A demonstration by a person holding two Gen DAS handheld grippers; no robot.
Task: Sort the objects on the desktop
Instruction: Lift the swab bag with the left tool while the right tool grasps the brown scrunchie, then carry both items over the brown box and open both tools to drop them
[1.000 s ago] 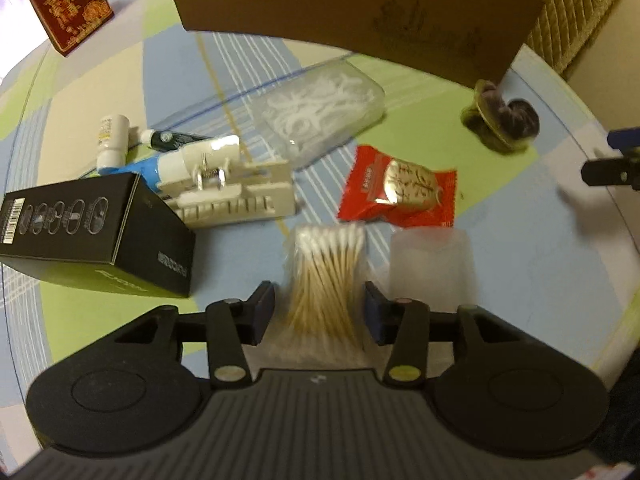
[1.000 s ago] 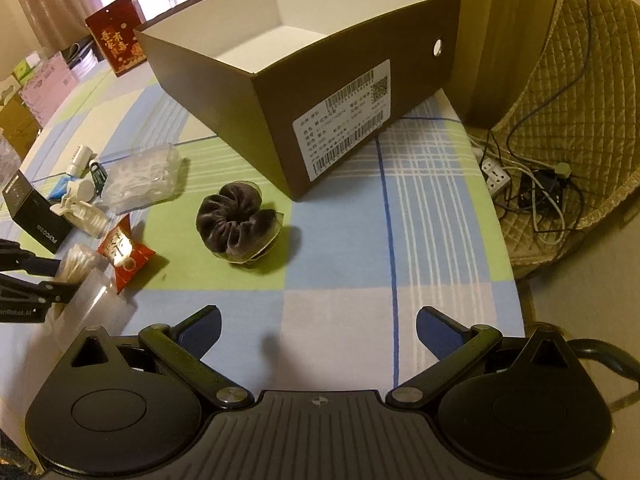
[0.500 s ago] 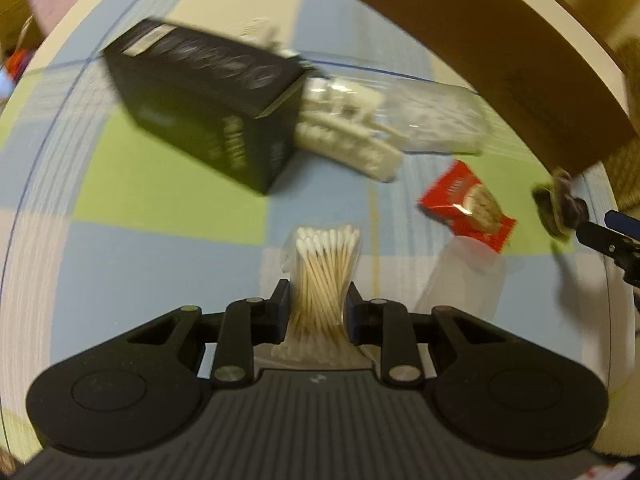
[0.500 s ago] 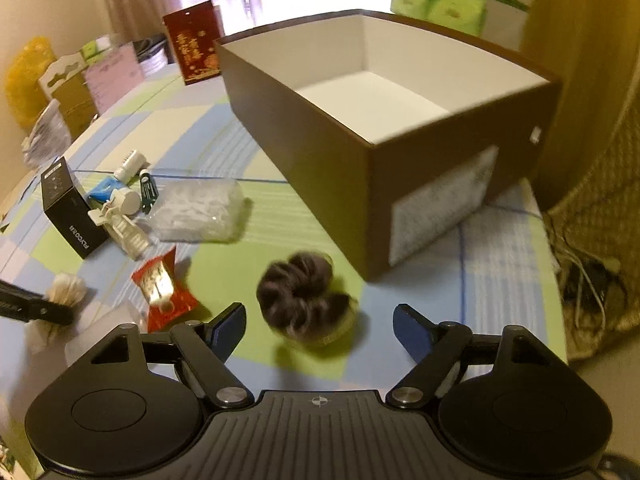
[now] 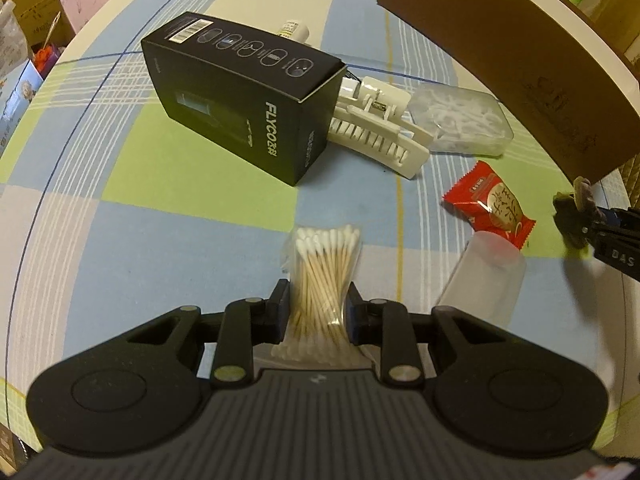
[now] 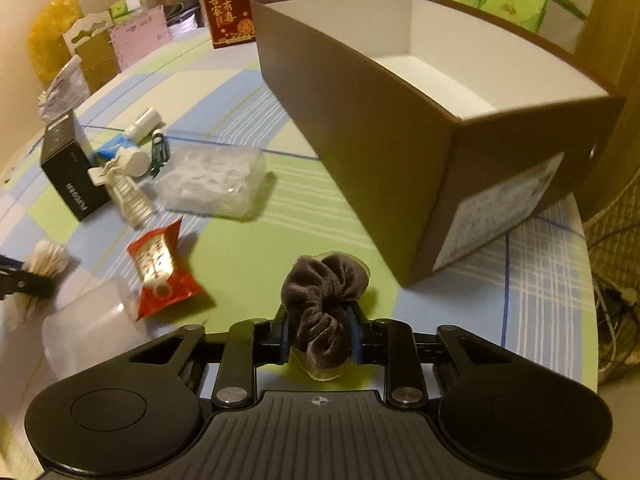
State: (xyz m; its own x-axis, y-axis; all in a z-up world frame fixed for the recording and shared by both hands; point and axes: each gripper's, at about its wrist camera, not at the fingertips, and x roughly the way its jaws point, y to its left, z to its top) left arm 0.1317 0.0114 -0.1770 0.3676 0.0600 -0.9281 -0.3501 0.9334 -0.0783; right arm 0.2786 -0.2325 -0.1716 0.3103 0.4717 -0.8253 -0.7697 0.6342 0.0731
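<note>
Here, left hand-held gripper pinching cotton swabs; right hand-held gripper pinching scrunchie; black carton, red sachet, brown box around on counter.

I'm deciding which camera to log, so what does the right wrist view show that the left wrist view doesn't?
Only the right wrist: the brown box's white interior and the right gripper shut on the brown scrunchie. Only the left wrist: the FLYCO lettering on the black box and the left gripper clamping the cotton swabs. Both: the red snack packet and white hair claw.
</note>
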